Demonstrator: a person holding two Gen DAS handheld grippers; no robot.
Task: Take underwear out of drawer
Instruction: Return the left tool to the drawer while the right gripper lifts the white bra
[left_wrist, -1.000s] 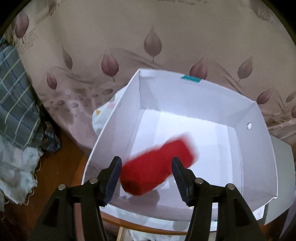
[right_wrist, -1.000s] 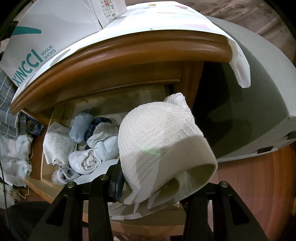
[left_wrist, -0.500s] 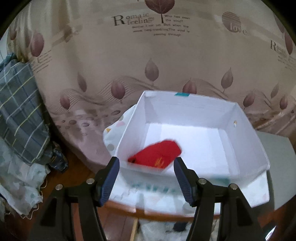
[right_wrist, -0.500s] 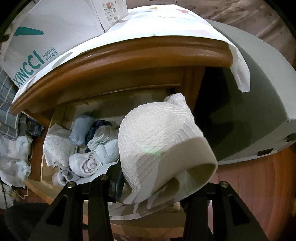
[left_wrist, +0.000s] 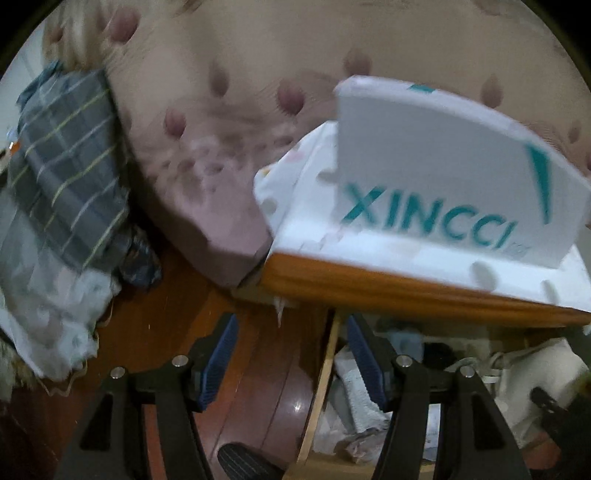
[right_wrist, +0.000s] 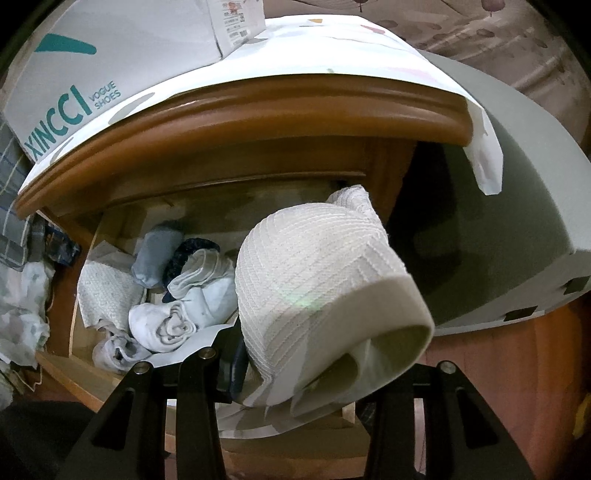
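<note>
My left gripper (left_wrist: 291, 350) is open and empty, low in front of the nightstand, straddling the left side wall of the open wooden drawer (left_wrist: 321, 387); this view is blurred. My right gripper (right_wrist: 306, 373) is shut on a rolled white ribbed underwear (right_wrist: 317, 280), held above the drawer's right part. In the drawer (right_wrist: 62, 365) lie several rolled garments: a white roll (right_wrist: 162, 325), a pale blue roll (right_wrist: 155, 254), a dark blue one (right_wrist: 184, 251) and a white textured cloth (right_wrist: 107, 291). The right finger is hidden behind the held roll.
A white XINCCI shoe box (left_wrist: 443, 184) stands on the cloth-covered nightstand top (right_wrist: 258, 110) above the drawer. A bed with leaf-print sheet (left_wrist: 221, 110) and a plaid cloth (left_wrist: 70, 155) are at the left. A grey panel (right_wrist: 498, 221) stands right of the nightstand.
My left gripper left the red garment in the box and dropped down in front of the nightstand to the drawer's left edge. The right gripper and its white roll held still.
</note>
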